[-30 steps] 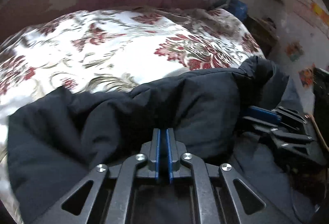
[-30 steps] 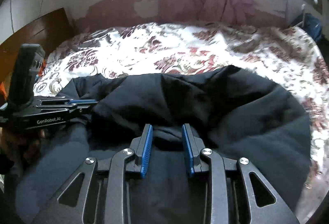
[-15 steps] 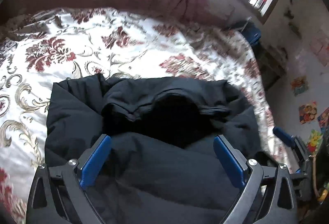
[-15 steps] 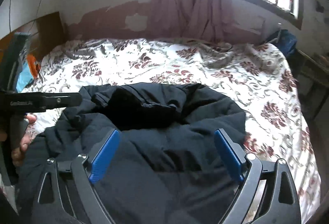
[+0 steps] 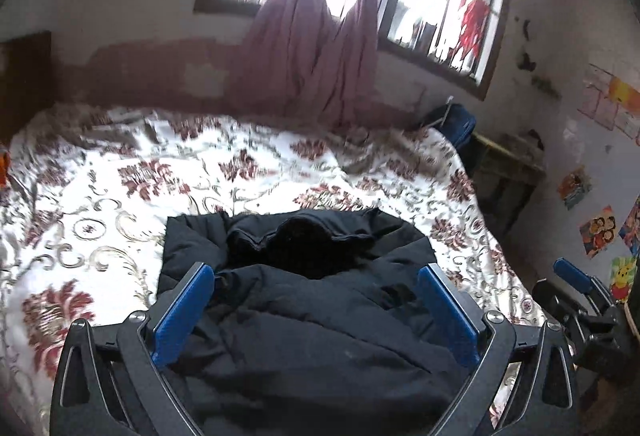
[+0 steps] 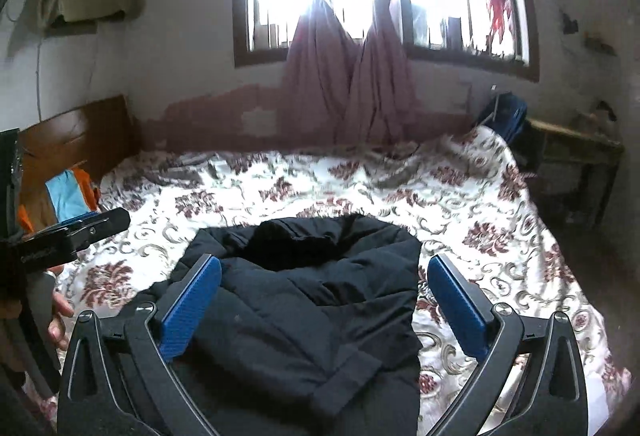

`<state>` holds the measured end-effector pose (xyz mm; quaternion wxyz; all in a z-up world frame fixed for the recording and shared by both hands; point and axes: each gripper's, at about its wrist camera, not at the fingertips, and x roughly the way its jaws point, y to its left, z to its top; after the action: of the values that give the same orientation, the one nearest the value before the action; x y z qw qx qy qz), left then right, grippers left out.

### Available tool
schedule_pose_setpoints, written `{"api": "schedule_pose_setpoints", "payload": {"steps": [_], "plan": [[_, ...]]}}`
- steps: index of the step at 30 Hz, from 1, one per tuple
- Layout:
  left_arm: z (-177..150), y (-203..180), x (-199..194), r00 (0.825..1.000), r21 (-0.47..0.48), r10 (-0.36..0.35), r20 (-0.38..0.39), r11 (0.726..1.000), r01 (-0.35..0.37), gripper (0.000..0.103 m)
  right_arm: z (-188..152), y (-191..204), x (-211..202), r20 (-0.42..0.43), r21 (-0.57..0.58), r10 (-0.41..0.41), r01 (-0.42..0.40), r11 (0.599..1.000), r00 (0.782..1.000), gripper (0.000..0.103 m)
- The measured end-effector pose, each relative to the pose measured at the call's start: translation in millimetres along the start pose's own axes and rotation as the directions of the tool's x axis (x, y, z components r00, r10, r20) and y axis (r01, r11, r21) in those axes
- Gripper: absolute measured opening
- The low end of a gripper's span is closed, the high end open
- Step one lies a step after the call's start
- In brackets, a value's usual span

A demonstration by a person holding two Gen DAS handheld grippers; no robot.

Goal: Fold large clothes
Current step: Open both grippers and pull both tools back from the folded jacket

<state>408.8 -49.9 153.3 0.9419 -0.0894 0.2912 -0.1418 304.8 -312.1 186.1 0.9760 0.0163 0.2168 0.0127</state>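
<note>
A large black padded jacket [image 5: 304, 300] lies folded into a compact bundle on the floral bedspread [image 5: 120, 196]; it also shows in the right wrist view [image 6: 320, 300]. My left gripper [image 5: 316, 312] is open and empty, raised above the near part of the jacket. My right gripper [image 6: 324, 304] is open and empty, raised above the jacket too. The left gripper shows at the left edge of the right wrist view [image 6: 80, 232], and the right gripper at the right edge of the left wrist view [image 5: 580, 296].
The bed [image 6: 480, 204] runs back to a wall with a window and mauve curtains [image 6: 352, 84]. A wooden headboard [image 6: 72, 140] stands at left with blue and orange cloth [image 6: 68, 192]. A blue bag [image 6: 504, 116] and a small table [image 6: 576, 152] stand at right.
Both grippers have opened, let go of the jacket and pulled up and back. The jacket now rests folded on the bed and more of the room is in view.
</note>
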Motion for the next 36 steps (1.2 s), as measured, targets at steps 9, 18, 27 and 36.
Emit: {"api": "schedule_pose_setpoints", "payload": {"steps": [9, 18, 27, 36], "plan": [[-31.3, -31.3, -109.4, 0.989, 0.082, 0.077, 0.129, 0.993, -0.088, 0.103, -28.3, 19.4, -97.1, 0.13, -0.03, -0.025, 0.029, 0.999, 0.991, 0.101], [-70.6, -26.8, -176.2, 0.981, 0.011, 0.101, 0.166, 0.995, -0.104, 0.103, -56.6, 29.0, -153.2, 0.168, -0.02, 0.008, -0.005, 1.0, 0.986, 0.101], [-107.9, -23.9, -211.8, 0.978, -0.003, 0.143, 0.153, 0.99, -0.144, 0.103, -95.2, 23.5, -177.3, 0.155, 0.013, 0.006, -0.008, 1.0, 0.988, 0.101], [-142.6, -10.8, -230.6, 0.983, 0.01, 0.142, 0.115, 0.99, -0.144, 0.103, -126.6, 29.8, -181.1, 0.078, 0.009, 0.034, -0.034, 0.999, 0.996, 0.101]]}}
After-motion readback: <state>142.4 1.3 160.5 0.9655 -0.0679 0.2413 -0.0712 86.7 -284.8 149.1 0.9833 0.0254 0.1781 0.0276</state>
